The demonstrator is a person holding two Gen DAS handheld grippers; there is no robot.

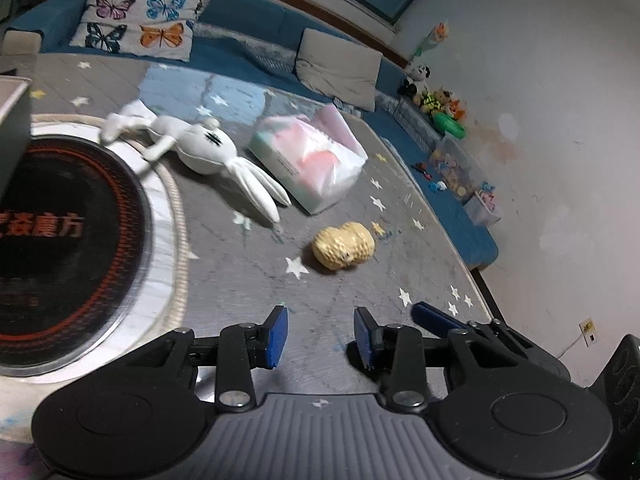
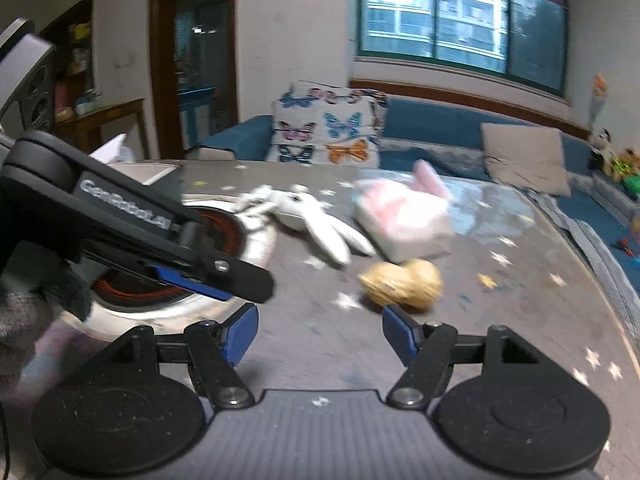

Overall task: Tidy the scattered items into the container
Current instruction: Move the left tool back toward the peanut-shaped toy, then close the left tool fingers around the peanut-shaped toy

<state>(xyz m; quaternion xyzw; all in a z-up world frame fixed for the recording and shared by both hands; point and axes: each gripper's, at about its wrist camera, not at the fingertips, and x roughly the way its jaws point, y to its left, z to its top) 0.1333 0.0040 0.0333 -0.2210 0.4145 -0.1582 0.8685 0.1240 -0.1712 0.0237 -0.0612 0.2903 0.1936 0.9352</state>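
A white plush rabbit (image 1: 200,148) lies on the grey star-patterned mat, partly over the rim of a round rope-edged basket (image 1: 172,208) with a black and orange disc inside. A pastel packet in clear plastic (image 1: 312,156) lies beside the rabbit. A yellow peanut-shaped toy (image 1: 344,246) lies nearer me. My left gripper (image 1: 320,334) is open and empty, low over the mat short of the peanut. My right gripper (image 2: 318,330) is open and empty, with the peanut (image 2: 404,284) just beyond its right finger. The left gripper (image 2: 208,276) shows in the right wrist view.
A blue sofa runs along the back and right with a butterfly cushion (image 1: 144,8) and a beige cushion (image 1: 340,68). Plush toys and clear bins (image 1: 460,164) sit at the right wall. A dark box (image 1: 14,128) stands at the left edge.
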